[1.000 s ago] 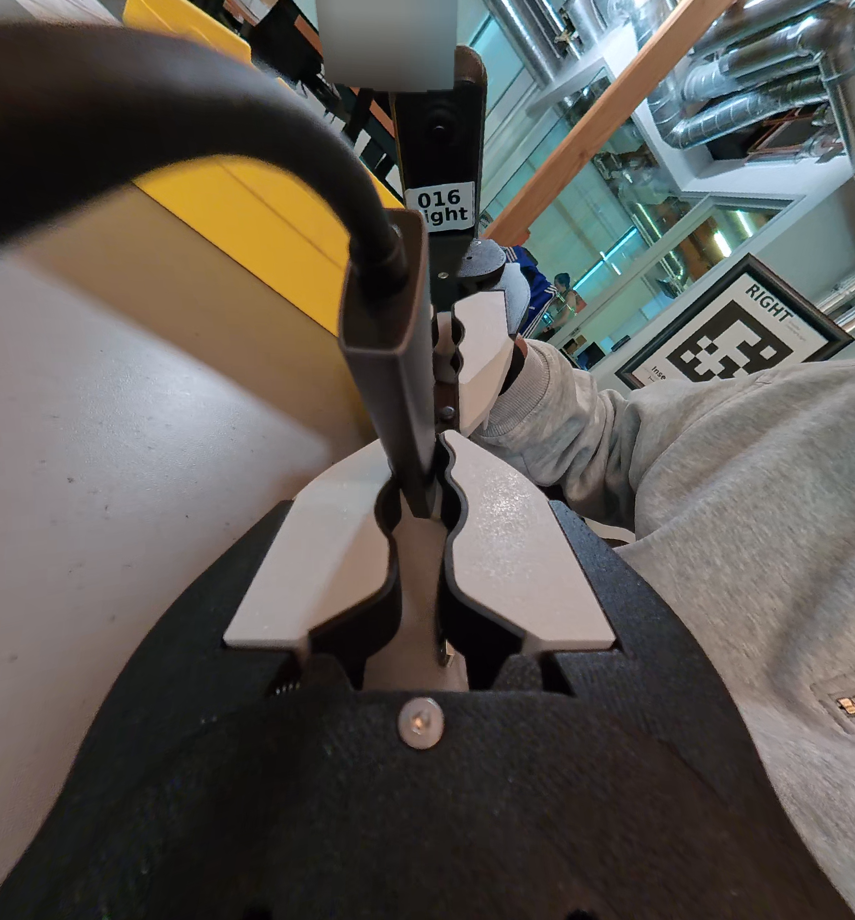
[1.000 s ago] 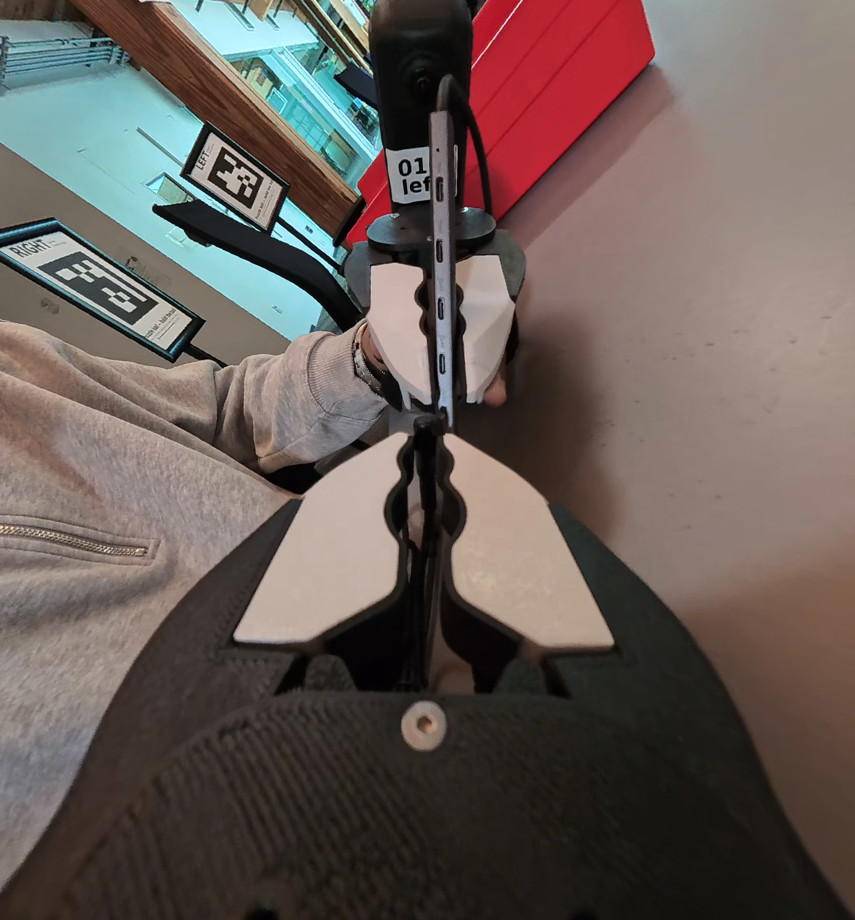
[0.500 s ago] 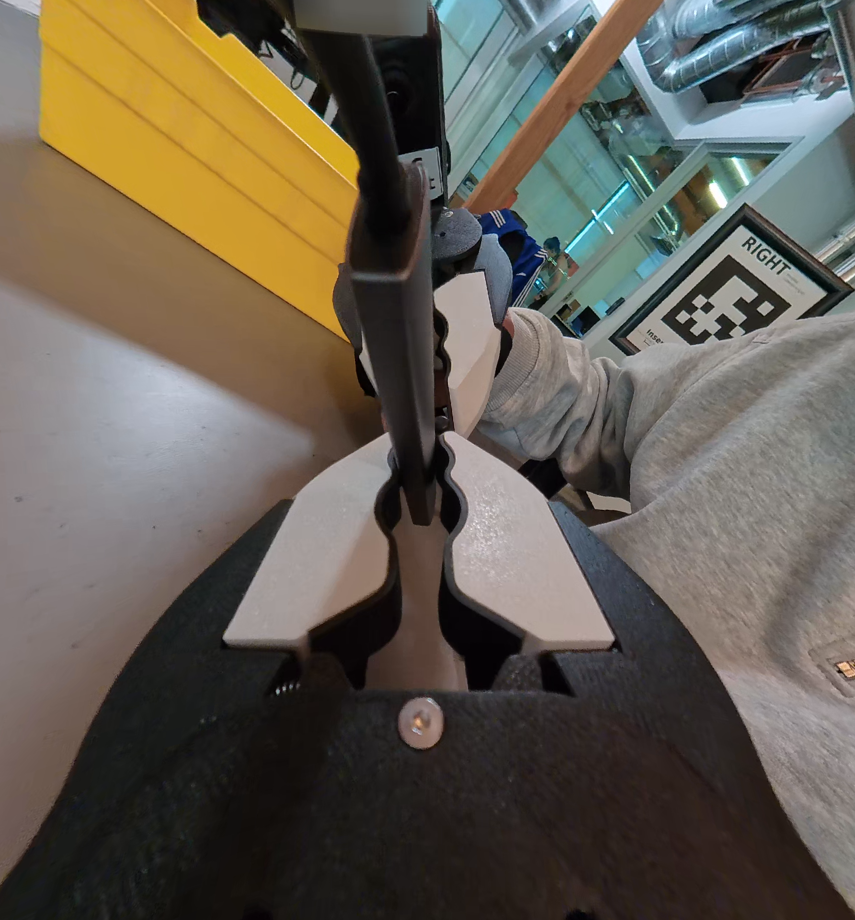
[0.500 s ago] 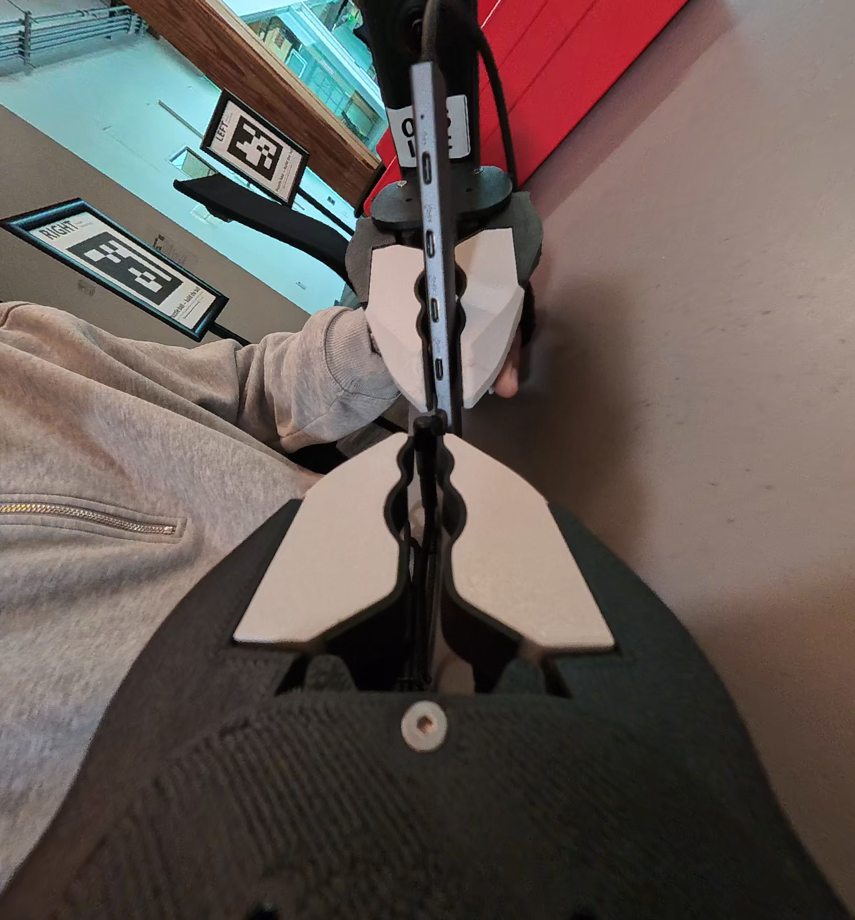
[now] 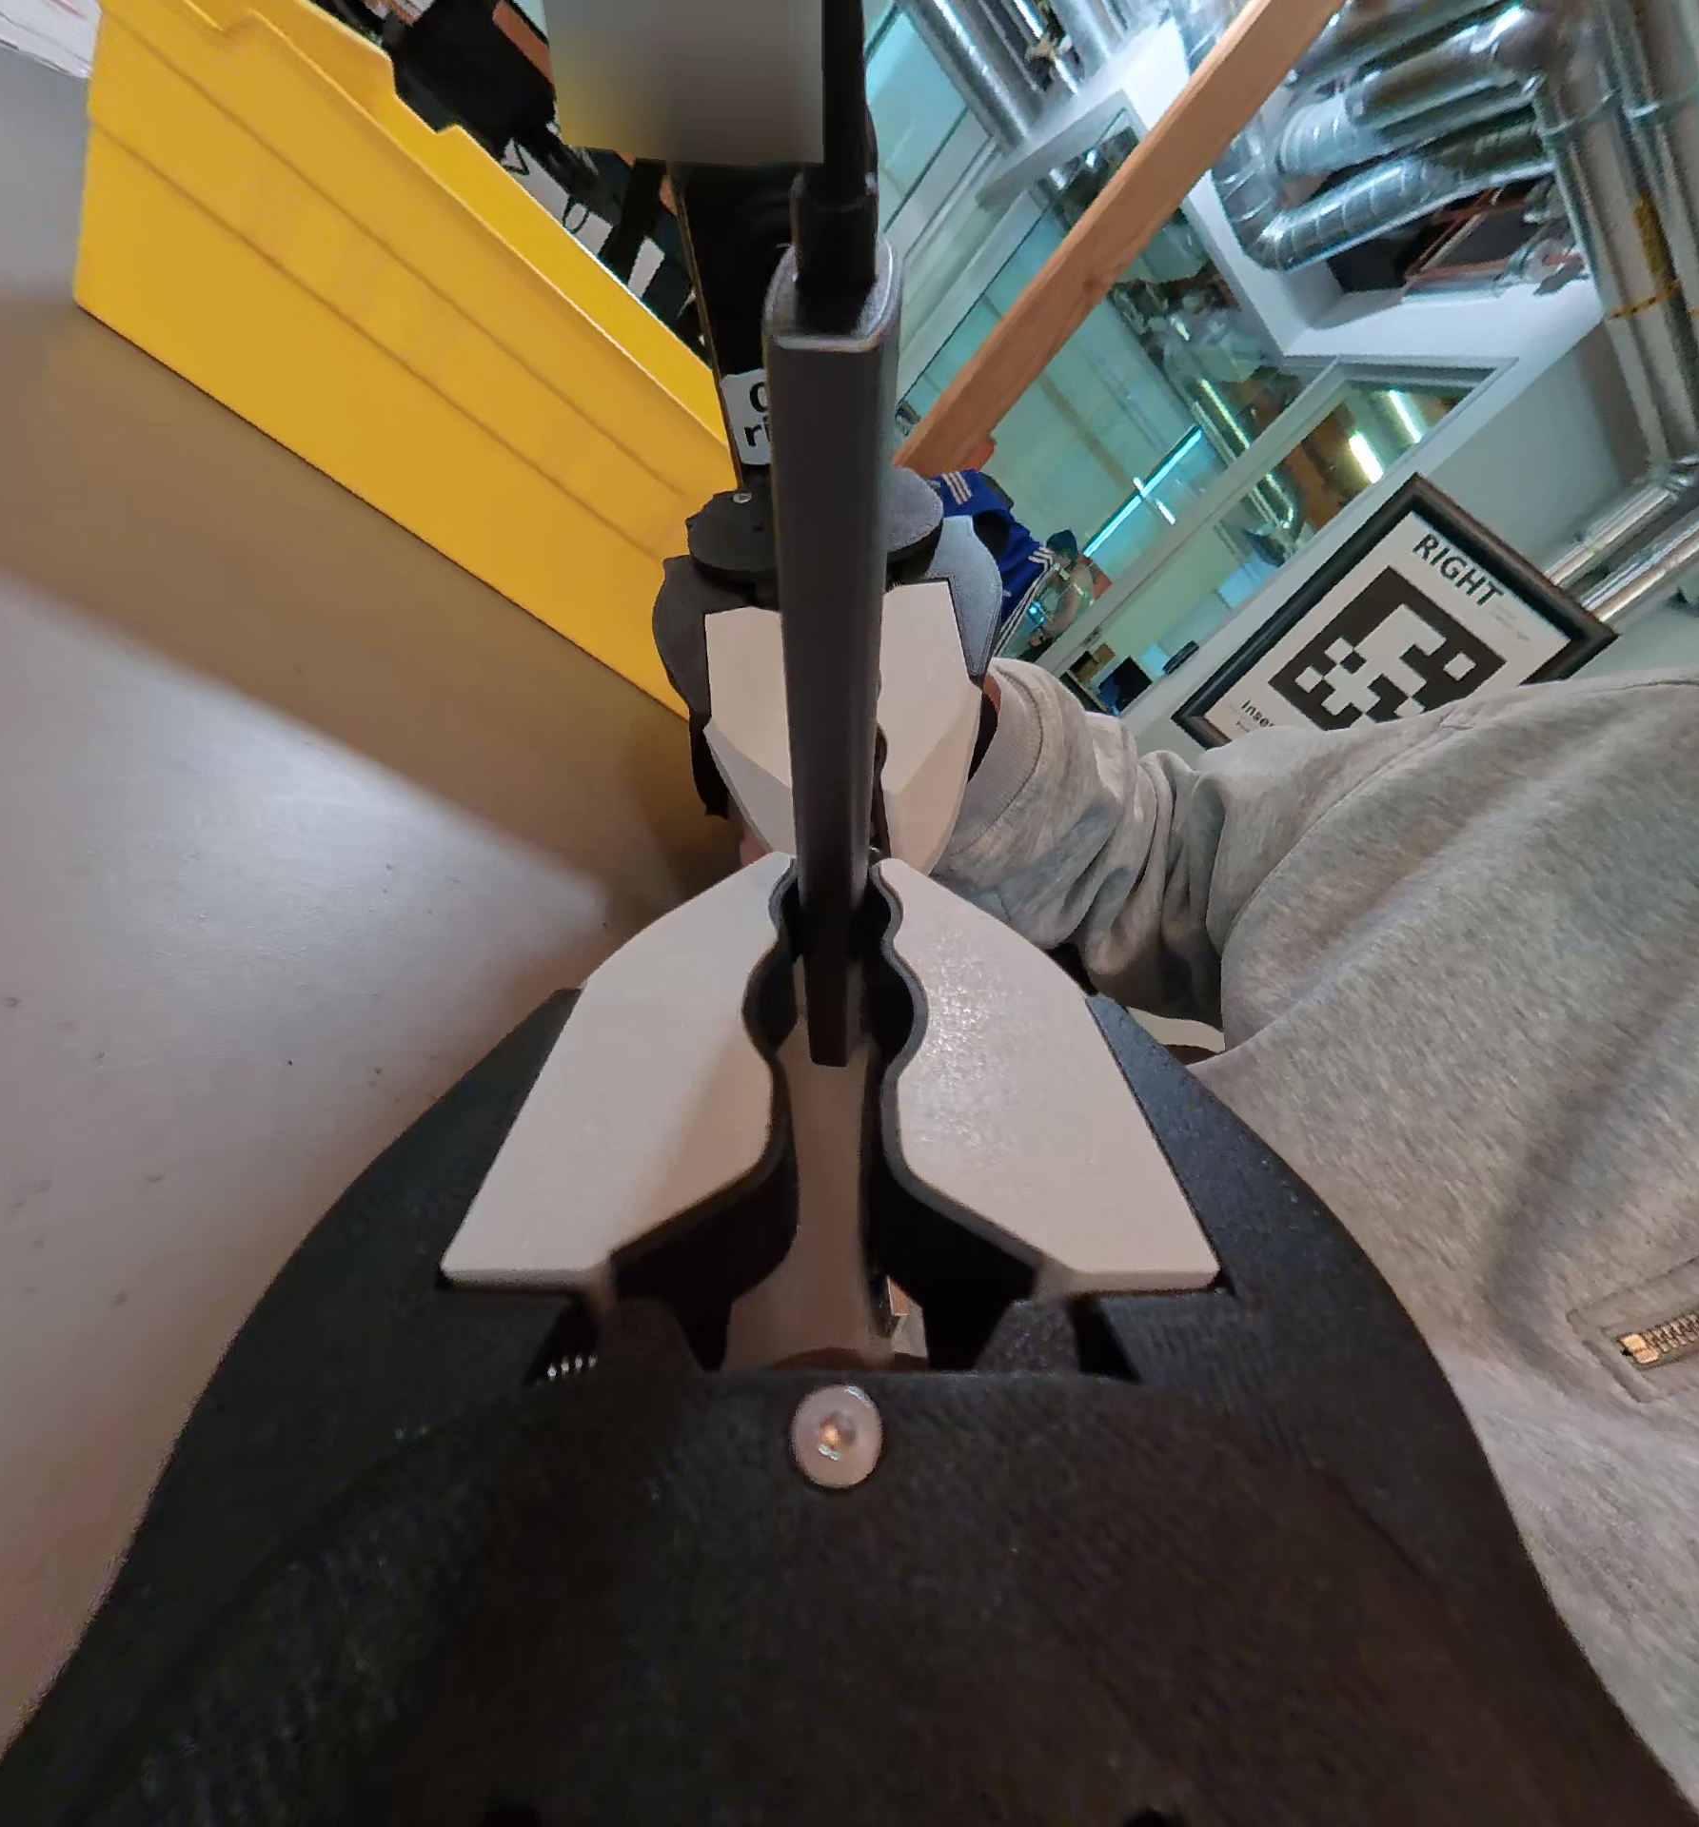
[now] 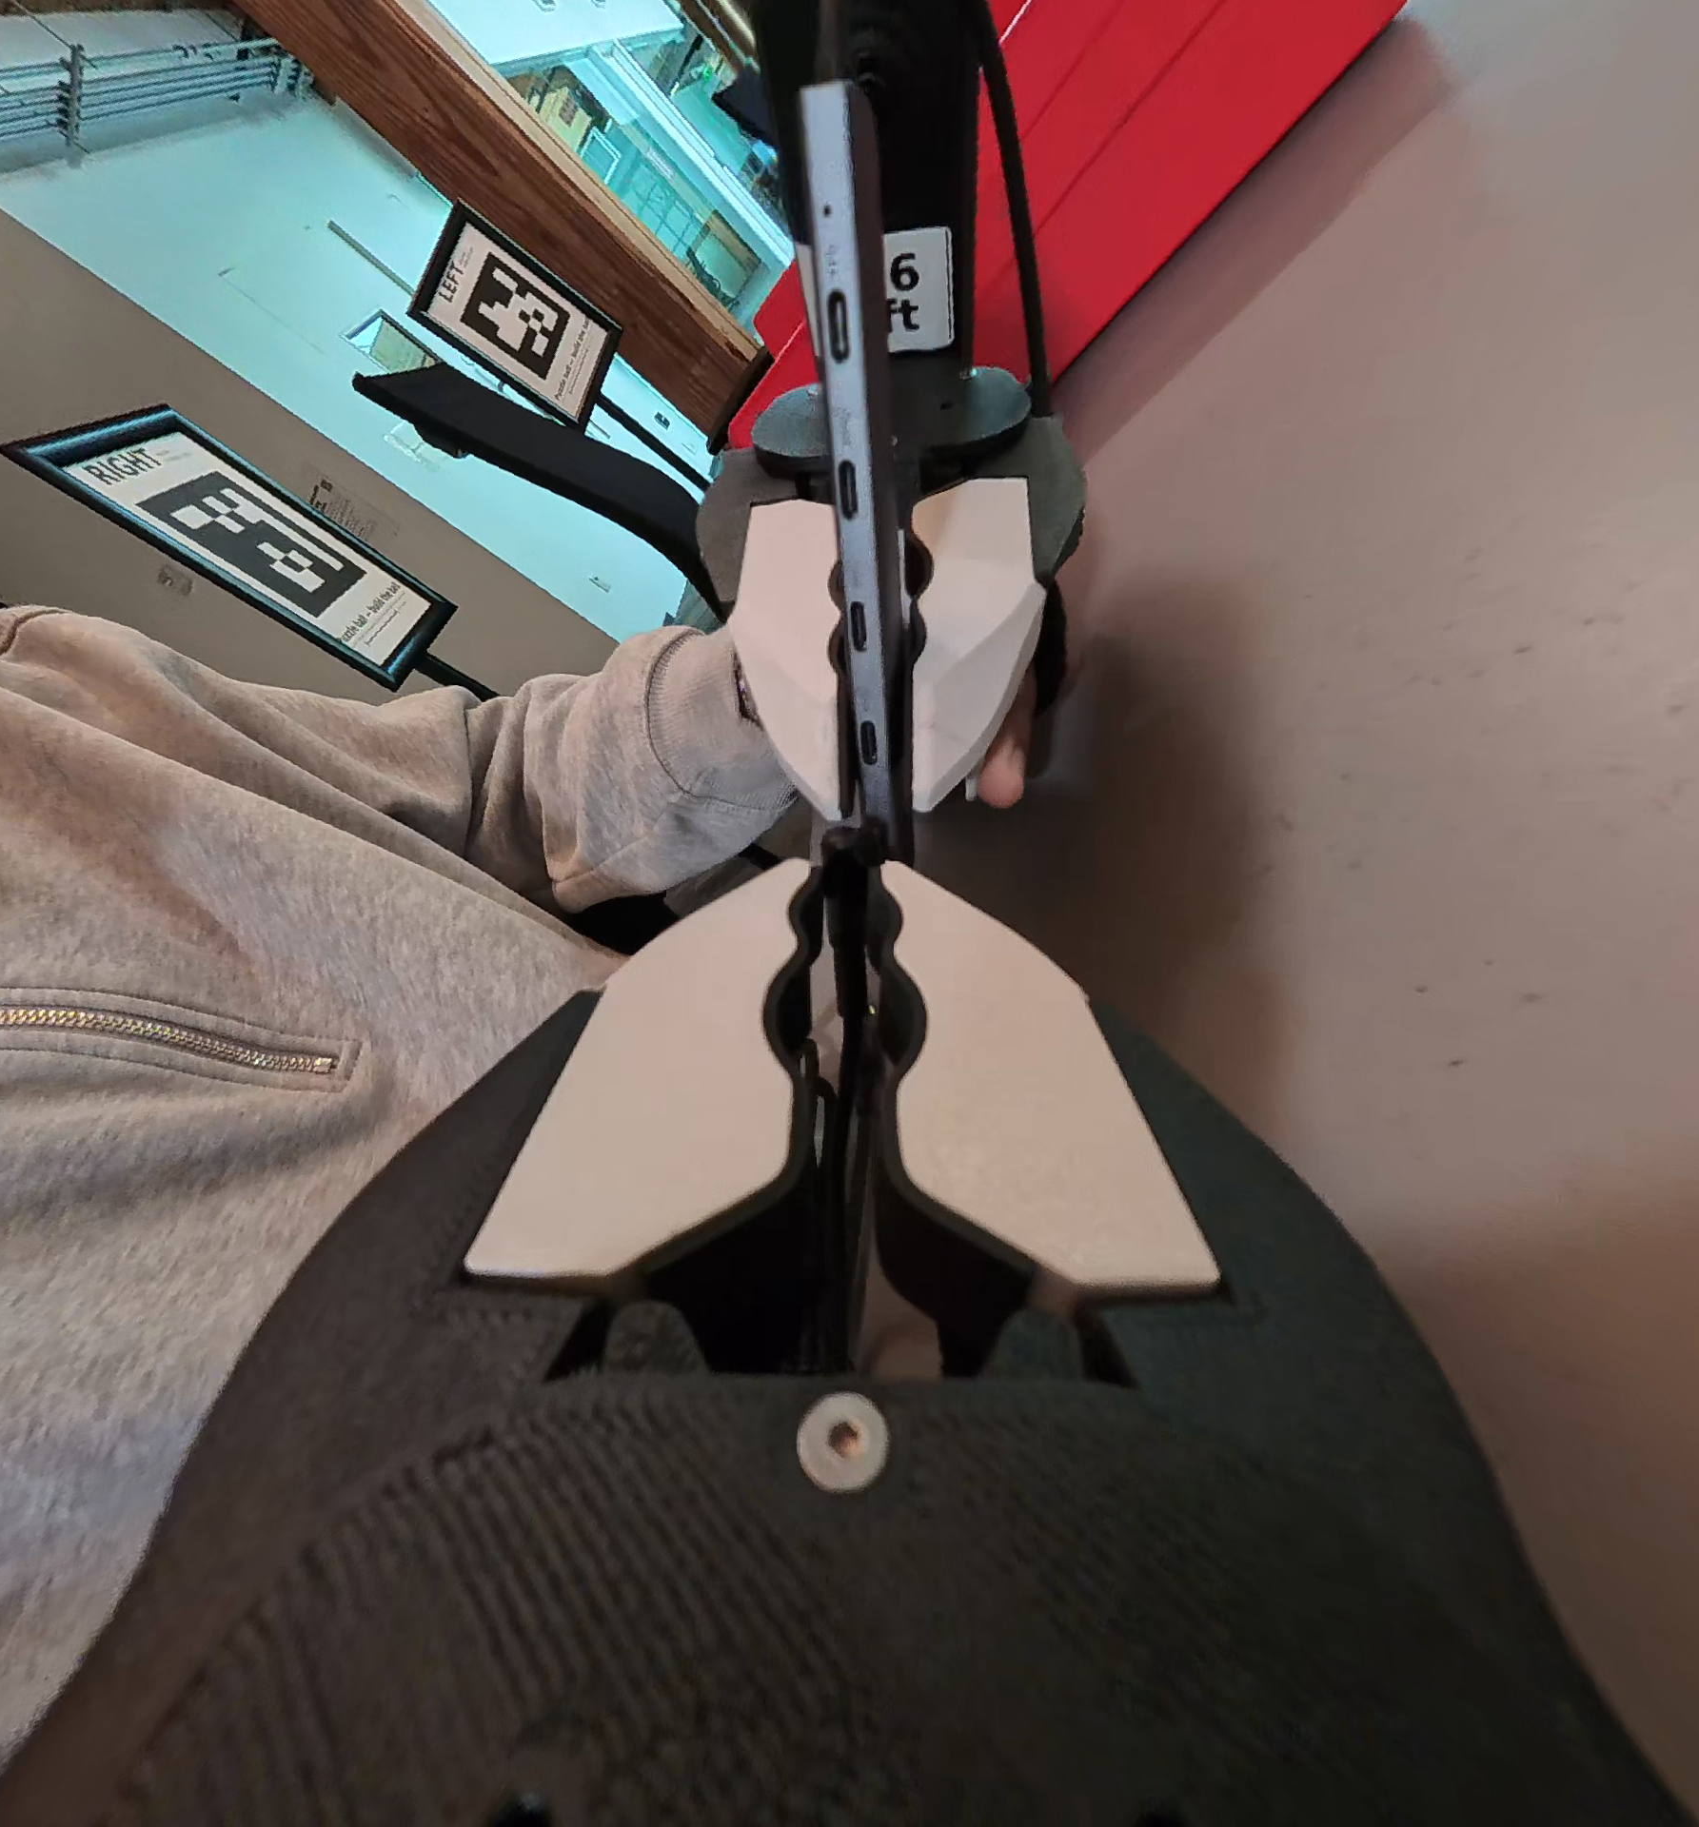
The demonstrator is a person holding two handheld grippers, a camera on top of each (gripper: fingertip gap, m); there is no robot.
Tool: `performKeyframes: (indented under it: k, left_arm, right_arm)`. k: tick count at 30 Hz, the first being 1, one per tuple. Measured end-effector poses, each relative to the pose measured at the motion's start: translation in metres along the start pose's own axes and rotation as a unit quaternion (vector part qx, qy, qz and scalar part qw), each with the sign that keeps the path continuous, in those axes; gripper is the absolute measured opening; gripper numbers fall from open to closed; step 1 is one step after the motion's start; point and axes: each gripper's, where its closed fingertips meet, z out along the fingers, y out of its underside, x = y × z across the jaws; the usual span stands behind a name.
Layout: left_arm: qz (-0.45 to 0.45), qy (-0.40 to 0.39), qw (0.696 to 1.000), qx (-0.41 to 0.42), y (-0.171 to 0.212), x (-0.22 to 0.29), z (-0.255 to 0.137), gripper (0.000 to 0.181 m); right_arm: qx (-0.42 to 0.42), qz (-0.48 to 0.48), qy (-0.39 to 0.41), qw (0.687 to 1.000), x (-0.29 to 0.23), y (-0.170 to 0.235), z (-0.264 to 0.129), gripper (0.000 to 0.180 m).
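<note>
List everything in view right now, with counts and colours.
hub: 1, grey, ports along its edge, in the left claw
cable: 1, black, end in the right claw
yellow crate: 1, on the table, far side
red crate: 1, on the table, far side
framed signs: 2, black-and-white, background
table: 1, beige
sleeve: grey, person's arm
left claw: white fingers, shut
right claw: white fingers, shut

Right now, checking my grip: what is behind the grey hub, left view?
The right gripper, white fingers either side, and a yellow crate. The hub covers those jaws' gap.
</note>
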Motion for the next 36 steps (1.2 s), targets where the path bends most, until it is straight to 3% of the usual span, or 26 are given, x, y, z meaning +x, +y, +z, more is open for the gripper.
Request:
performKeyframes:
  k: [36]
  left_arm:
    - [-0.048, 0.073, 0.987, 0.133, -0.029, 0.008, -0.007, 0.011]
  right_arm:
    - [0.087, 0.003, -0.043, 0.995, -0.009, -0.022, -0.003, 0.008]
